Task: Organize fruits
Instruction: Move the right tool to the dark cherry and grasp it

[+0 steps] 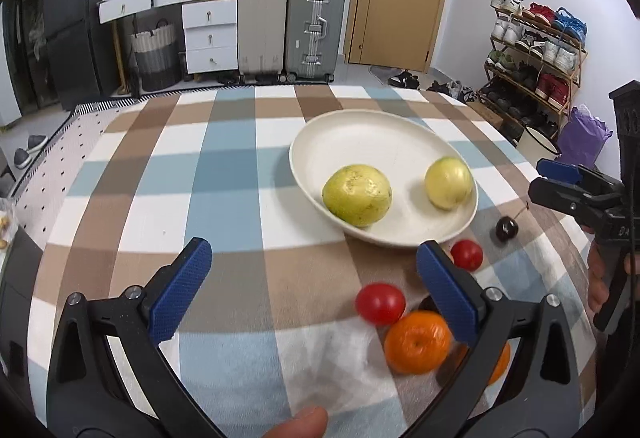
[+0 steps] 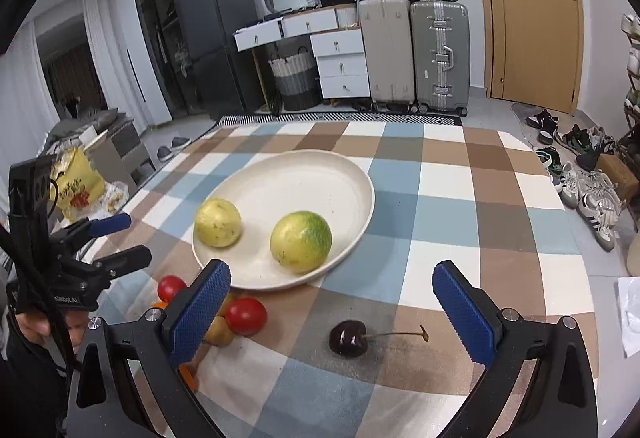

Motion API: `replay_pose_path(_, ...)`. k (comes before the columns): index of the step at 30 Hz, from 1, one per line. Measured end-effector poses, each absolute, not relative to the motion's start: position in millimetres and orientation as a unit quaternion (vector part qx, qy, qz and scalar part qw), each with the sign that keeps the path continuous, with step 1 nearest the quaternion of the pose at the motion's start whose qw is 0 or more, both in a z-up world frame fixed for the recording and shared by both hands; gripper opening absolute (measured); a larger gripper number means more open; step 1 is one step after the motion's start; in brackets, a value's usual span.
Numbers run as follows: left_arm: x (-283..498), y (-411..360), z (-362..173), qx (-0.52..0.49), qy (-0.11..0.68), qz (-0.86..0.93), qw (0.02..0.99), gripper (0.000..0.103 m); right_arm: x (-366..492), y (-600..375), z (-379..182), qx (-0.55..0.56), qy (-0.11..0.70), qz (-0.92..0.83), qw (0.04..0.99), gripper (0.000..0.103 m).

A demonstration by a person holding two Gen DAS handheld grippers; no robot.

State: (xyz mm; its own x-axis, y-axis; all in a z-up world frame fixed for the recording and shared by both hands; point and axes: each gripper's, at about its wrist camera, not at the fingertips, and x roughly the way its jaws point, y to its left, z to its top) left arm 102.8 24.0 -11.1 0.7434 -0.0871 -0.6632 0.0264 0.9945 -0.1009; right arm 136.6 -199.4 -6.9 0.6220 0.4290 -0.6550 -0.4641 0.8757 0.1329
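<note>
Two yellow-green fruits already lie in the plate: one near its front rim, the other toward its left side. The rest of the fruit is on the checked cloth in front of the plate. A dark cherry lies alone, its stem pointing right, well apart from the others. Left of it sits a cluster: a red tomato just beside the plate rim, a second tomato, an orange, and more orange fruit partly hidden behind the fingers, so its count is unclear.

The right gripper hovers with its jaws spread wide and nothing between the pads; the cherry lies on the cloth roughly centred between the fingers. The left gripper is likewise wide open and empty, its right finger overlapping the orange in its own view; whether they touch is unclear.

The step in hand looks like picking the next fruit to move to the plate, with the sorting partly done. The cherry seems the right gripper's likely target. That calls for lowering over the body, not the stem, and closing gently, since a cherry is small, round and soft and could roll or bruise.
</note>
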Motion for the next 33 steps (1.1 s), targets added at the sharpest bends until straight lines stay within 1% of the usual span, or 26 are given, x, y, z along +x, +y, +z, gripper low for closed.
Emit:
replay_pose_path(4,101.8,19.8,-19.8,-0.042,0.375,-0.046,0.925,0.102,134.8,-196.7,-14.5,-0.053,0.372,0.240,0.895,0.103)
replay_pose_path(12,105.0,7.6,-29.3,-0.029,0.394,-0.063,0.916,0.102,135.7,-208.7,-28.1,-0.057,0.397,0.236,0.885,0.103)
replay_pose_path(17,110.3,9.5,-35.3,-0.037,0.406,-0.059,0.911,0.102,143.3,-222.6,-35.5,-0.032,0.415,0.224,0.881,0.102)
replay_pose_path(23,113.9,13.3,-38.3,-0.049,0.414,-0.062,0.907,0.102,146.1,-217.7,-46.2,-0.044,0.439,0.220,0.870,0.101)
replay_pose_path(24,114.2,13.5,-38.8,-0.050,0.416,-0.062,0.906,0.101,145.7,-216.3,-47.4,-0.046,0.440,0.222,0.869,0.097)
replay_pose_path(25,114.8,13.5,-39.4,-0.052,0.418,-0.065,0.905,0.098,145.6,-214.7,-48.6,-0.049,0.442,0.222,0.868,0.092)
replay_pose_path(26,115.4,13.5,-39.9,-0.053,0.420,-0.068,0.903,0.094,145.9,-212.8,-50.5,-0.052,0.446,0.224,0.865,0.091)
replay_pose_path(28,116.9,13.7,-41.5,-0.059,0.426,-0.073,0.900,0.089,146.8,-210.0,-54.1,-0.054,0.452,0.225,0.861,0.086)
replay_pose_path(30,116.9,13.6,-42.5,-0.064,0.427,-0.082,0.898,0.086,147.0,-207.9,-55.9,-0.055,0.456,0.231,0.858,0.084)
replay_pose_path(33,116.3,11.1,-42.0,-0.066,0.427,-0.100,0.896,0.078,146.3,-204.1,-58.2,-0.057,0.457,0.237,0.855,0.078)
